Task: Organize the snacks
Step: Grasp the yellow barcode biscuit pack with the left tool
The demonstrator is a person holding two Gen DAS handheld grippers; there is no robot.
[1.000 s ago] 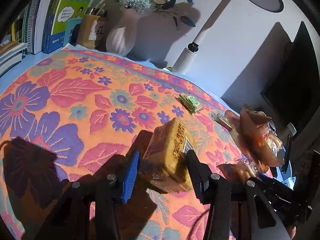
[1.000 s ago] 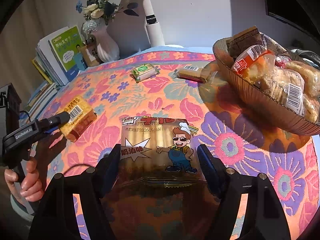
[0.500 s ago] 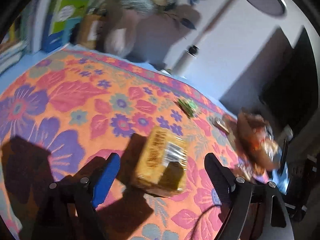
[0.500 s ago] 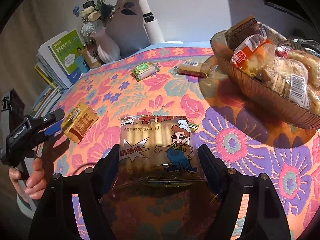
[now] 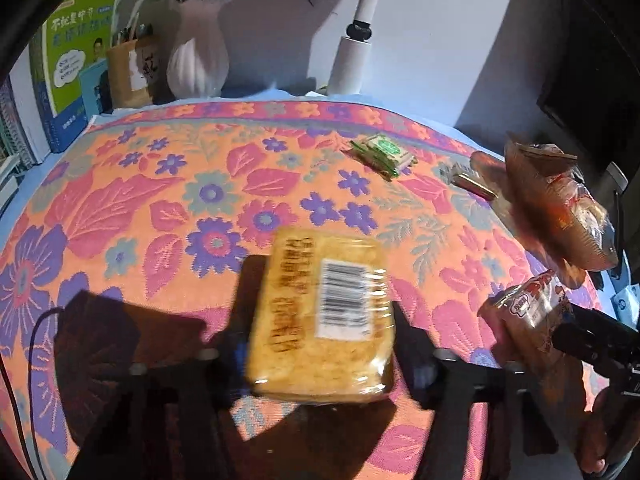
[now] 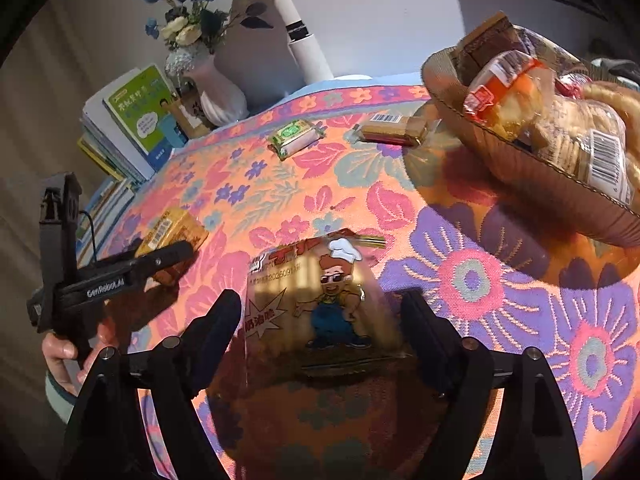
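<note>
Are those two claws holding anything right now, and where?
Left fingers, just closing, pinch the yellow packet by its long sides. Right fingers, just opening, flank the cartoon packet without gripping.

Black left gripper [image 6: 168, 256] bears white "GenRobot.AI" lettering, silver screws and a cable.

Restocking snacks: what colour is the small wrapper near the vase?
Green and white wrapper, clearest in right wrist view.

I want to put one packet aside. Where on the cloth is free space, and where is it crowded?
Free: the wide flowered cloth between the books, the vase and the yellow packet. Crowded: around the snack bowl, where the green packet and a wafer bar lie.
</note>
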